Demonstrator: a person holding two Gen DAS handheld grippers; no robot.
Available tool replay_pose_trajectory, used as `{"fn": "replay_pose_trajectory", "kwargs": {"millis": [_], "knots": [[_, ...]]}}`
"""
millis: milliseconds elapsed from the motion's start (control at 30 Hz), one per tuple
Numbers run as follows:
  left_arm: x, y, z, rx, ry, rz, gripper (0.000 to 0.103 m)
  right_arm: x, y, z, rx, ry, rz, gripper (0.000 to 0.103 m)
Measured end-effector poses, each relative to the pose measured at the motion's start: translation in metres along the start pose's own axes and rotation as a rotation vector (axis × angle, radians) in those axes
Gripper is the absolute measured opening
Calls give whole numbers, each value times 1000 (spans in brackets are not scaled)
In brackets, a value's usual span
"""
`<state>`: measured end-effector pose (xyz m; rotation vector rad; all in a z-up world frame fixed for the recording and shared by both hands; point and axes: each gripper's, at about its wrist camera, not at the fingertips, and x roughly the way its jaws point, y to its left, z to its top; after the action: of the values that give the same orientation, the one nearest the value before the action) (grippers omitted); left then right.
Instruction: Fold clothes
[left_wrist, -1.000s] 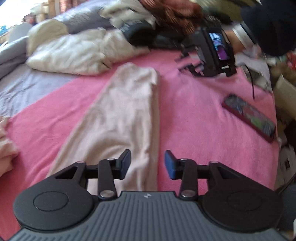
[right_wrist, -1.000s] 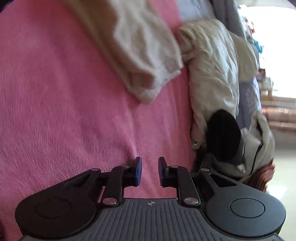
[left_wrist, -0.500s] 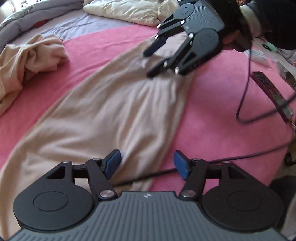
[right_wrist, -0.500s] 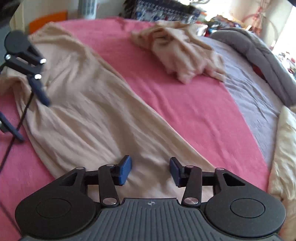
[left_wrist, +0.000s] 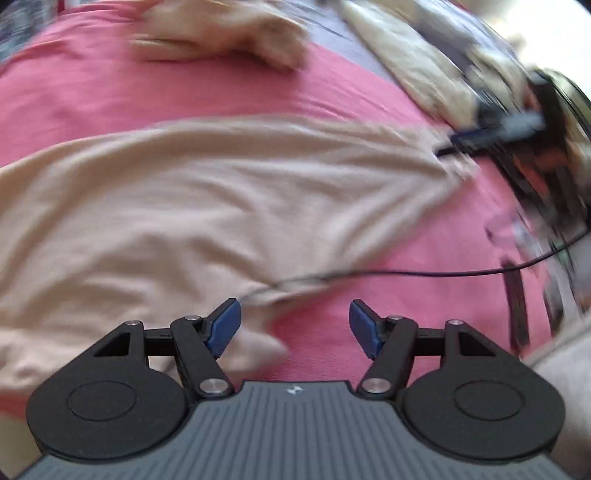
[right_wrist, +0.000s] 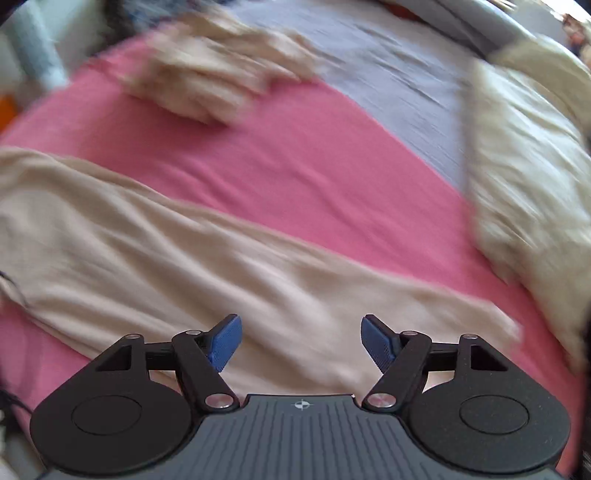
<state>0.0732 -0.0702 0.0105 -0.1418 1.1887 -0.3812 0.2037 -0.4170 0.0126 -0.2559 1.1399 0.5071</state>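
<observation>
Right gripper (right_wrist: 301, 341) low in frame, jaws opening, blue pads wide apart with nothing pinched between. Directly beneath and beyond it, a long beige garment (right_wrist: 177, 254) spread flat across the pink bedsheet (right_wrist: 295, 162), running from far left to a blurred end just right of the gripper. Farther up, beyond the garment, a crumpled beige garment (right_wrist: 214, 77), apart from the flat one. To the garment's right, a cream duvet (right_wrist: 528, 155); between duvet and crumpled garment, a grey sheet (right_wrist: 388, 66).

Both wrist cameras look steeply down, seemingly close, sharing the beige garment (left_wrist: 207, 206).
</observation>
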Motion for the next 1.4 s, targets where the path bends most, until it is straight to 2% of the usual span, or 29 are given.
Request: {"fn": "replay_pose_trajectory", "kwargs": {"millis": [67,167,267,333,367,433,500,600,767,867,967,1000,1033,1067,1100,1133,1233,1333,1400], "knots": [[-11,23,-1,-48,-54,130,67,5,48,23,-74,-50,123,70],[-10,54,-10,-88,-54,274,67,26,115,53,-153,-101,272,68],[-6,72,-31,-72,-36,298,67,67,177,75,-215,-93,363,52],[-7,74,-38,-56,-51,290,68,100,215,85,-271,-48,367,30],[-7,74,-40,-49,-61,284,68,114,231,89,-301,-52,338,30],[-8,75,-44,-33,-80,271,68,129,251,99,-327,-126,293,30],[-9,76,-48,-25,-100,258,69,139,259,113,-298,-169,267,30],[-9,79,-54,-11,-126,247,69,147,264,130,-244,-181,251,30],[-16,84,-60,4,-140,223,72,110,259,123,-306,-216,176,32],[-17,86,-64,15,-149,212,73,98,261,114,-301,-171,244,32],[-16,84,-67,48,-153,219,73,111,290,108,-400,-130,302,35],[-14,83,-68,61,-153,225,73,122,303,109,-435,-123,304,39],[-14,82,-68,77,-150,231,73,136,315,111,-455,-127,291,48],[-13,81,-68,94,-146,238,73,145,324,114,-454,-161,285,54],[-13,80,-68,111,-141,245,73,148,329,119,-436,-177,289,66],[-14,80,-68,124,-134,247,73,150,333,125,-412,-173,295,68],[-21,86,-66,113,-105,228,75,129,321,130,-348,-197,323,66],[-36,96,-63,78,-86,232,75,100,286,106,-301,-237,243,66],[-49,104,-59,43,-93,251,75,91,266,77,-266,-188,170,66]]}}
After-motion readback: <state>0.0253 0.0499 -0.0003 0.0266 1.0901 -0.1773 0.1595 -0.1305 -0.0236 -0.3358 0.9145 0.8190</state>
